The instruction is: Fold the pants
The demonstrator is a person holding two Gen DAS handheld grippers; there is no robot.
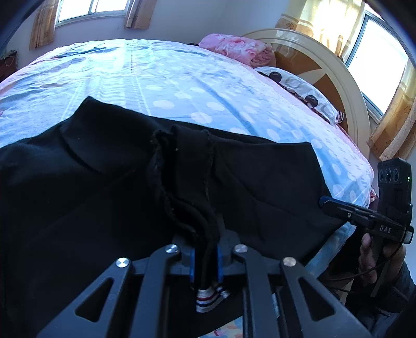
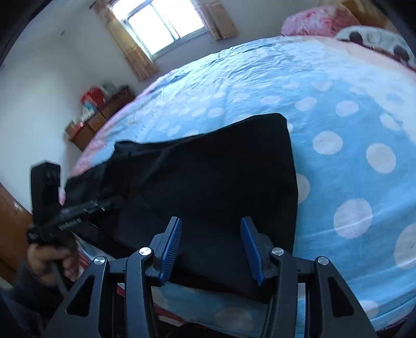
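Black pants lie spread on the bed near its front edge; they also show in the right wrist view. My left gripper is shut on a bunched fold of the pants, with a striped white, red and blue band hanging just behind the pads. It shows at the left of the right wrist view, at the cloth's left edge. My right gripper is open, its blue pads above the pants' near edge, holding nothing. It shows in the left wrist view at the cloth's right edge.
The bed has a blue sheet with white dots. A pink quilt and a dotted pillow lie by the headboard. A wooden cabinet stands at the far wall. Windows with curtains are behind.
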